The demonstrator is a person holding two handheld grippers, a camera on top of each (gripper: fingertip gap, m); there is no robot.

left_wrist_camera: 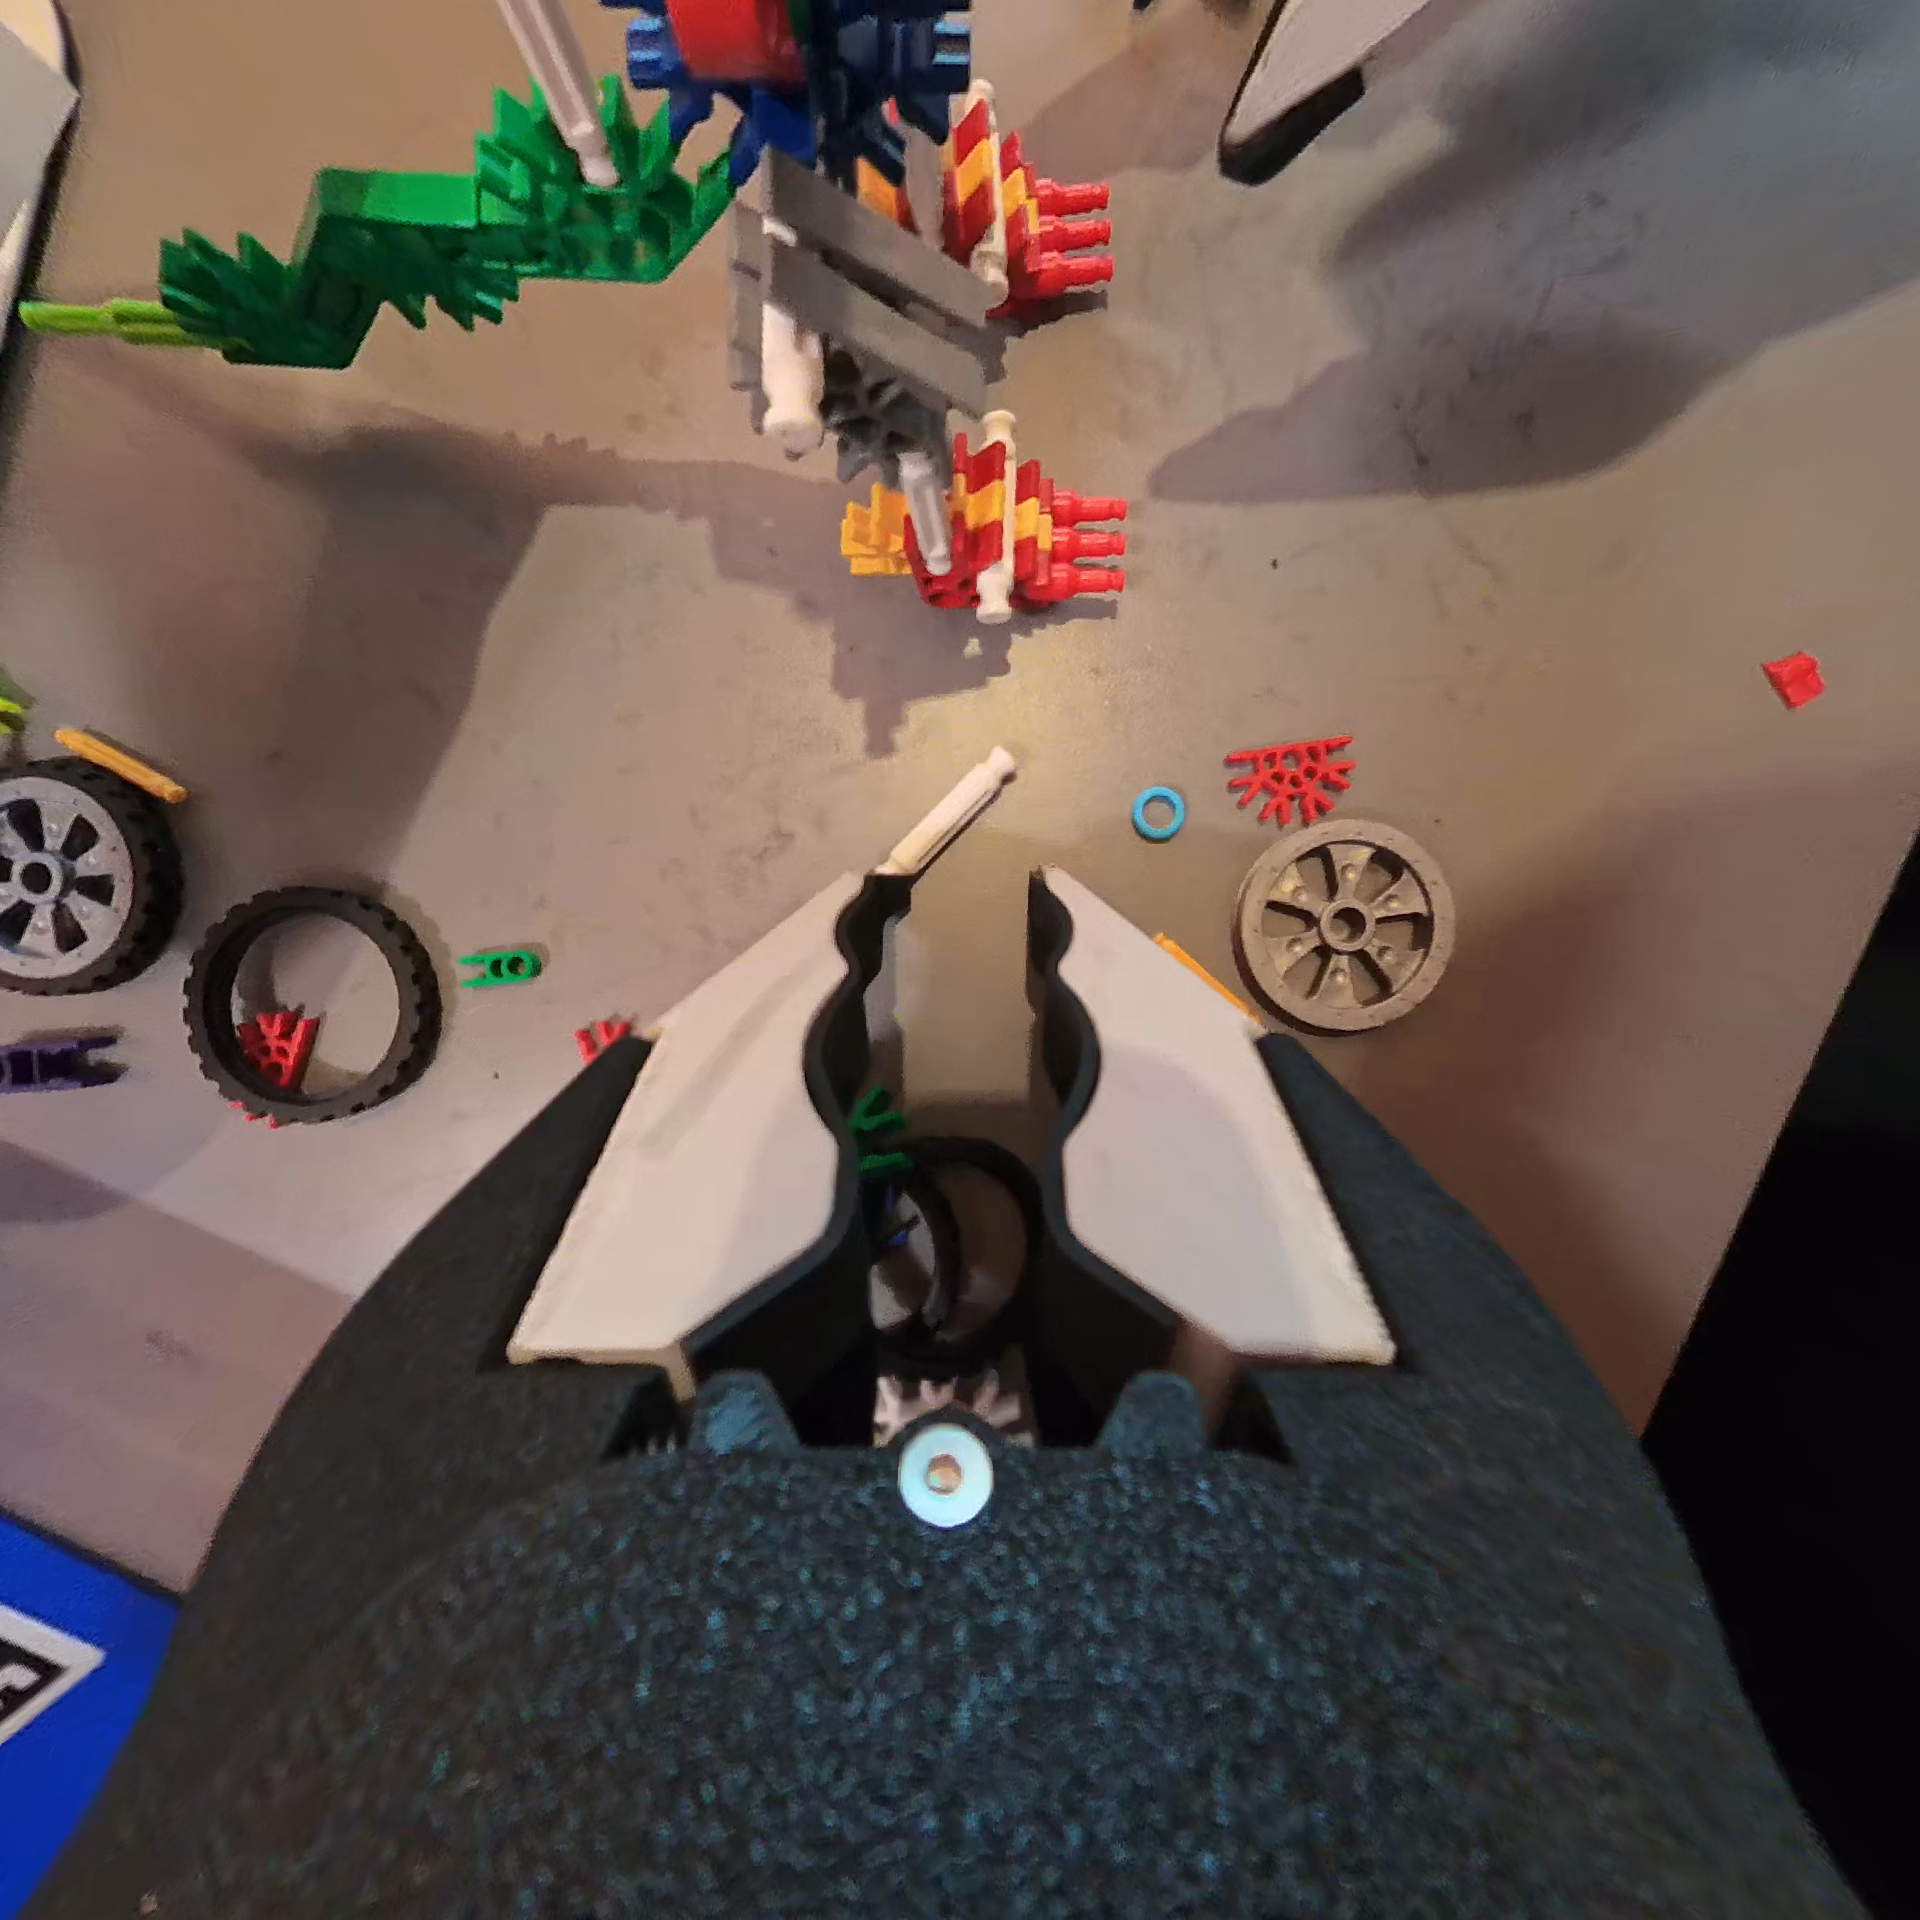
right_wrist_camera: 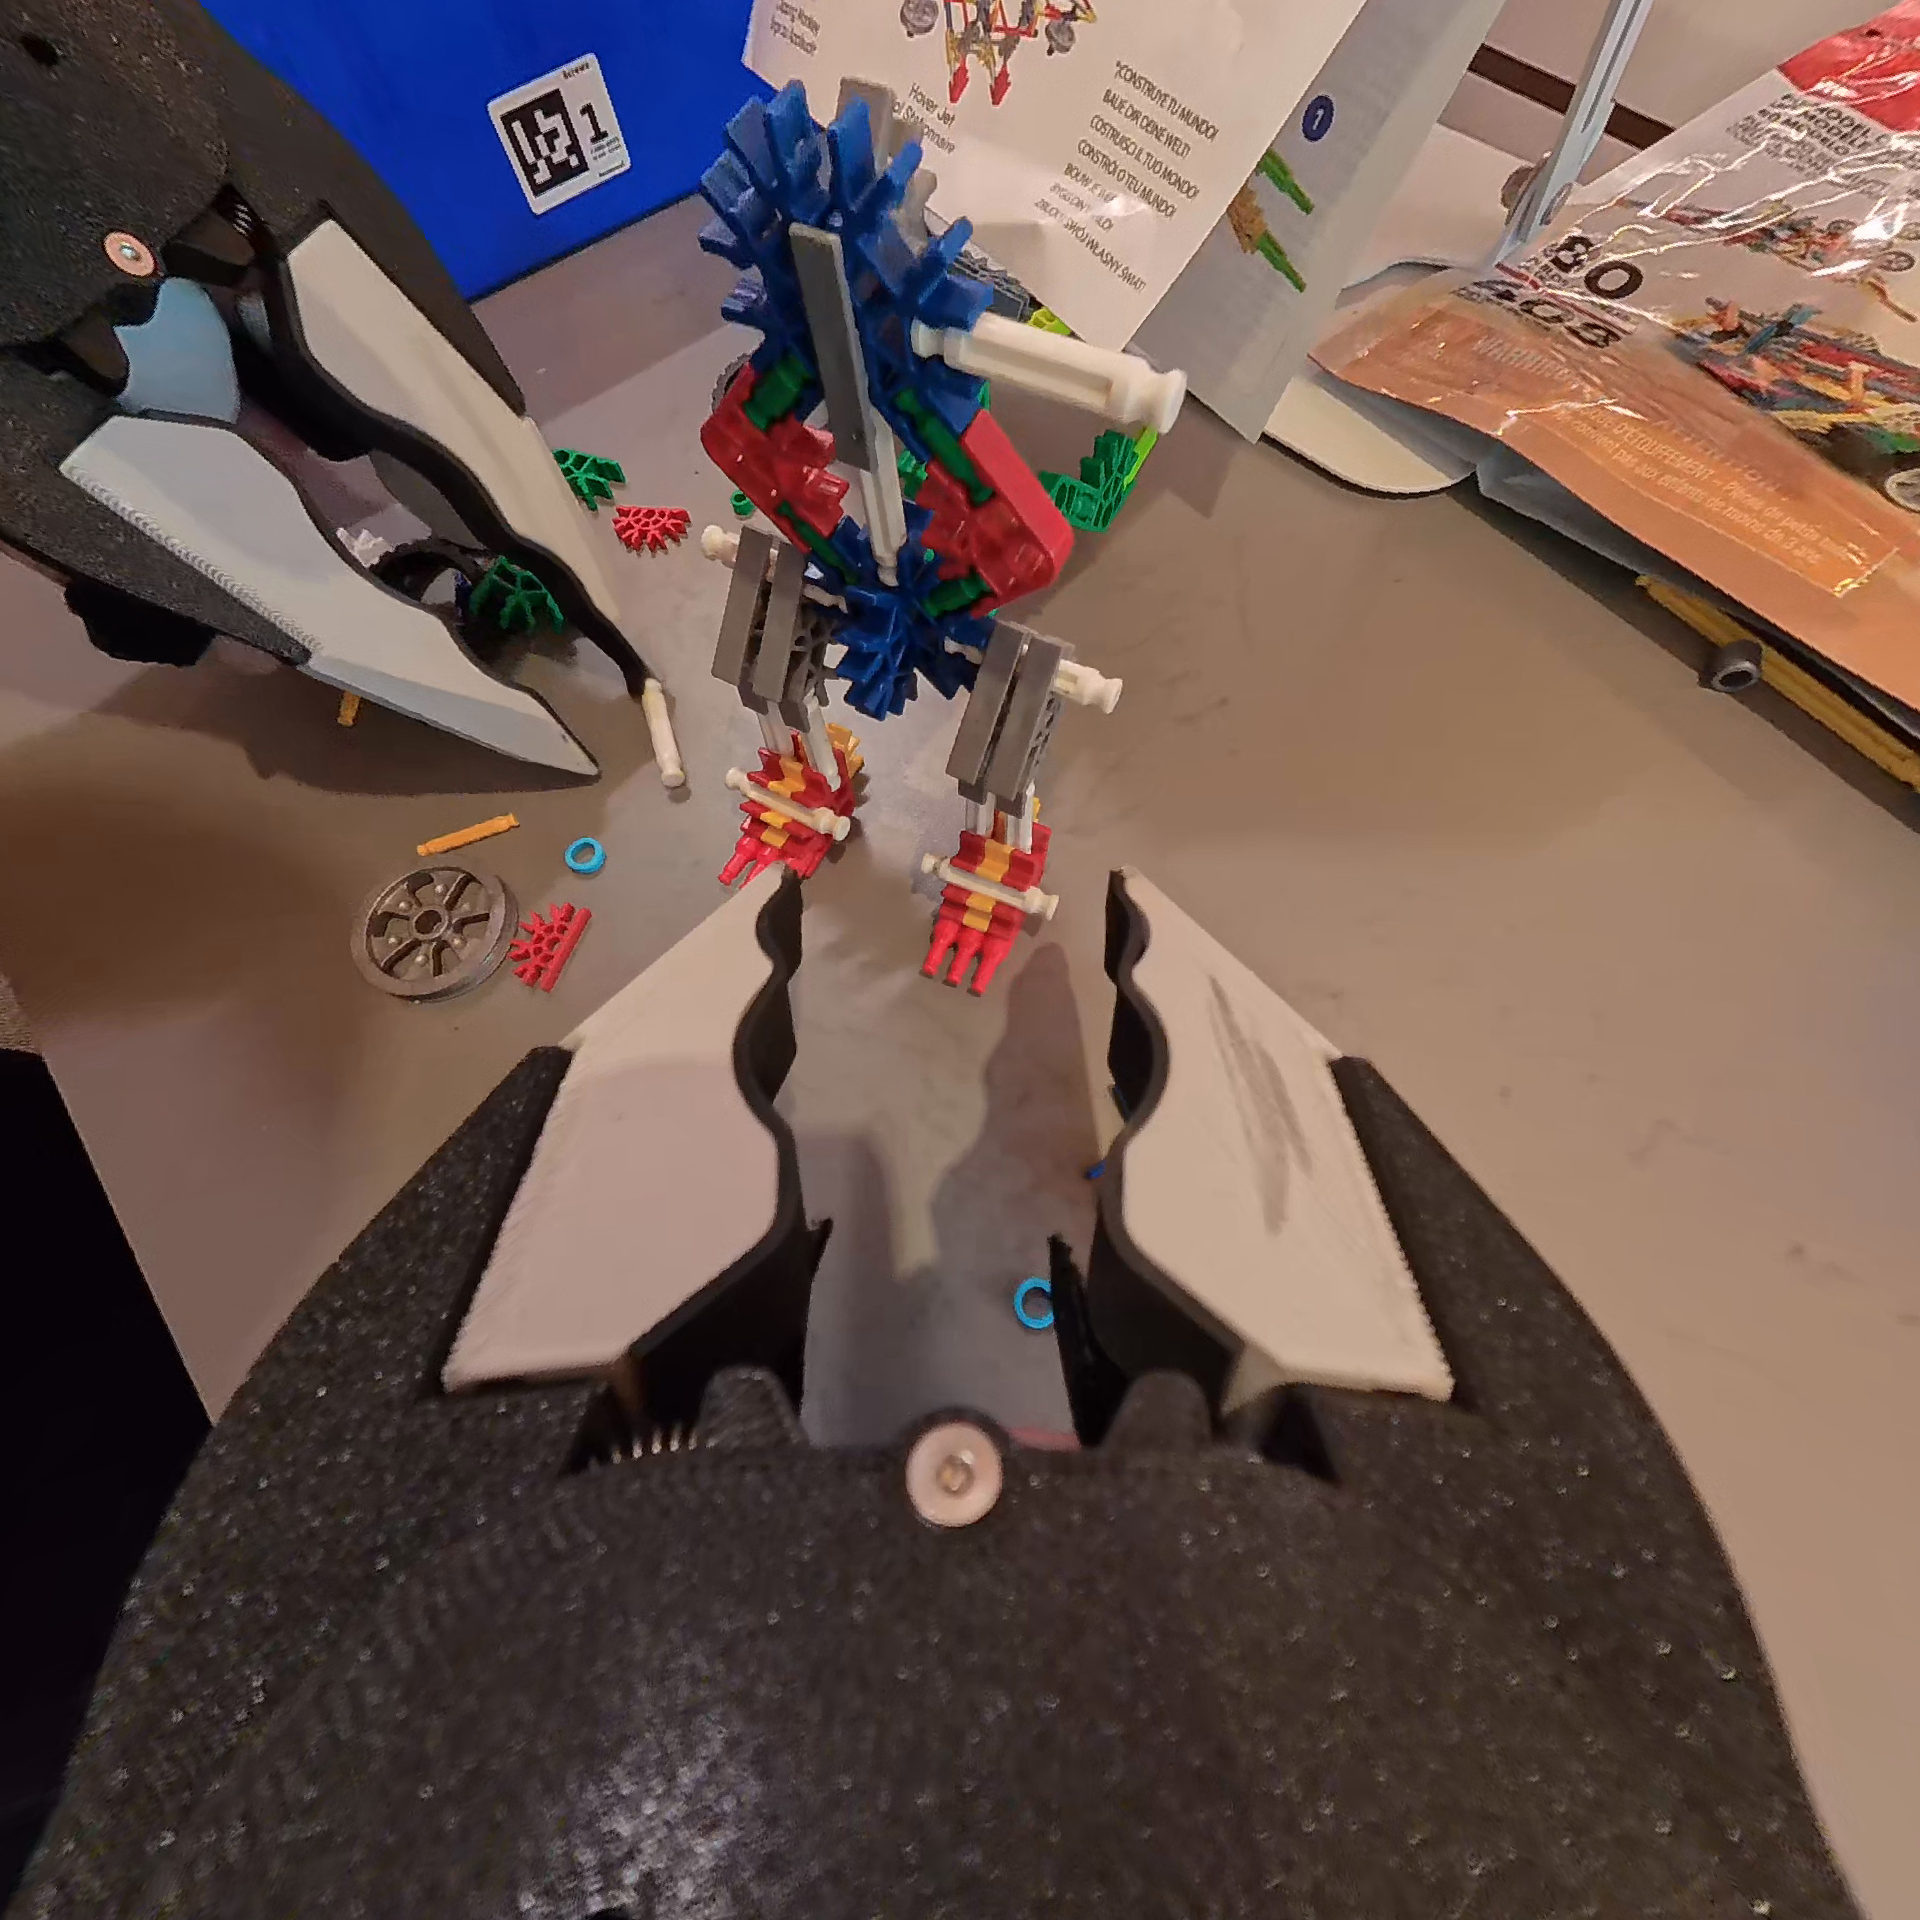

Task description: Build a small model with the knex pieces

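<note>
A toy figure [right_wrist_camera: 883, 468] built of blue, red, grey and white construction pieces stands on the grey table [right_wrist_camera: 1403, 831]; it also shows in the left wrist view [left_wrist_camera: 873, 270]. My right gripper [right_wrist_camera: 954, 883] is open and empty, with its tips just short of the figure's red feet [right_wrist_camera: 987, 904]. My left gripper [left_wrist_camera: 956, 883] is open and low over the table. A loose white rod [left_wrist_camera: 951, 810] lies at its left fingertip. The right wrist view shows the left gripper [right_wrist_camera: 613, 727] beside that rod [right_wrist_camera: 662, 743], left of the figure.
Loose parts lie around: a grey wheel hub [left_wrist_camera: 1345, 925], a blue ring [left_wrist_camera: 1158, 814], a red connector [left_wrist_camera: 1288, 774], a black tyre [left_wrist_camera: 312, 1003], a full wheel [left_wrist_camera: 73, 873]. An instruction sheet [right_wrist_camera: 1091, 135], a plastic bag [right_wrist_camera: 1662, 364] and a blue box [right_wrist_camera: 416, 125] stand behind the figure.
</note>
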